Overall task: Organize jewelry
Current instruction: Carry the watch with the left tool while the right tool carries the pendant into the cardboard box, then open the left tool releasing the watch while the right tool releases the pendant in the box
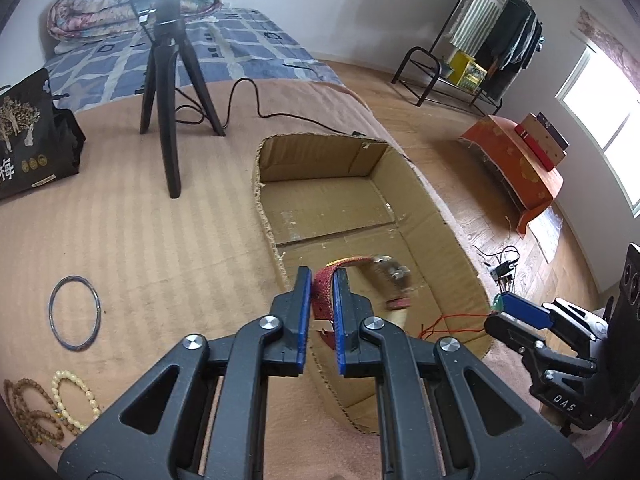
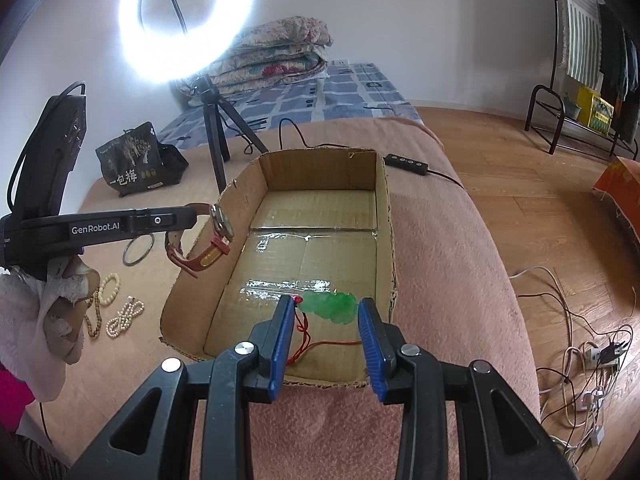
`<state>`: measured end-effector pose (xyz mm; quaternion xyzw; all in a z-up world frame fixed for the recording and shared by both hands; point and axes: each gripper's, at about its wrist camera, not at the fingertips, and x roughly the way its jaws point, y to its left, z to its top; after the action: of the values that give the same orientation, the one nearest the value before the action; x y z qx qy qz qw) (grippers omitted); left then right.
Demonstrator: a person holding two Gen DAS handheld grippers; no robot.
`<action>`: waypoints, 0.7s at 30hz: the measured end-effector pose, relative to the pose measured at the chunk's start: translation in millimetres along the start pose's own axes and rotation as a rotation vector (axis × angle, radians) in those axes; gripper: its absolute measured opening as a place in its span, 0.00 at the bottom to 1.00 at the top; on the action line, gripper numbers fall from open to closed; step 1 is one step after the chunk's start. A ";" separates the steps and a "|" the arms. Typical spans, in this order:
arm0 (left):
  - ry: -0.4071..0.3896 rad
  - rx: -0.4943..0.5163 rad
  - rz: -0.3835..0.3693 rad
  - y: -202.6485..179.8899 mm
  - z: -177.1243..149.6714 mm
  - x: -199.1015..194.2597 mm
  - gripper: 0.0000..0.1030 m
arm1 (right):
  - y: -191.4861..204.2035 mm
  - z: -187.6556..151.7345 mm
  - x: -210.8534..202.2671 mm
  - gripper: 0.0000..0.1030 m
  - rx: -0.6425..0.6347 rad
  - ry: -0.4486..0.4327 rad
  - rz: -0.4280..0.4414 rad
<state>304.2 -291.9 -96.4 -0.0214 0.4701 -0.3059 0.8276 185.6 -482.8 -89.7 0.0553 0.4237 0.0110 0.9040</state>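
My left gripper (image 1: 322, 280) is shut on the red strap of a wristwatch (image 1: 362, 284) and holds it above the left wall of an open cardboard box (image 1: 276, 160). In the right wrist view the watch (image 2: 208, 240) hangs from the left gripper (image 2: 200, 216) over the box's left rim (image 2: 192, 276). My right gripper (image 2: 326, 312) is open over the near end of the box, above a green jade pendant (image 2: 332, 306) on a red cord (image 2: 320, 346) lying on the box floor. The right gripper also shows in the left wrist view (image 1: 502, 312).
A metal bangle (image 1: 74, 312), brown beads (image 1: 34, 412) and a cream bead bracelet (image 1: 74, 400) lie on the pink bedcover left of the box, with a pearl string (image 2: 124, 318). A tripod (image 1: 168, 92), black bag (image 1: 28, 136), cable and remote (image 2: 406, 164) lie behind.
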 end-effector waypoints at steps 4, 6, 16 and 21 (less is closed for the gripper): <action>-0.001 -0.008 -0.012 -0.8 1.7 -2.5 0.13 | 4.2 -0.9 -3.7 0.59 -0.010 -0.008 -0.004; -0.001 -0.010 -0.014 -0.4 1.9 -5.2 0.13 | 6.2 -1.3 -6.8 0.71 -0.017 -0.023 -0.011; -0.032 -0.008 0.006 4.0 -4.1 -29.3 0.13 | 19.5 -3.7 -19.1 0.75 -0.021 -0.038 -0.006; -0.061 0.007 0.025 4.3 -8.5 -50.7 0.13 | 29.6 -6.5 -29.3 0.80 -0.036 -0.052 -0.015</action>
<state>280.8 -259.6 -63.7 -0.0218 0.4440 -0.2962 0.8454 162.7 -454.8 -68.1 0.0362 0.4003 0.0104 0.9156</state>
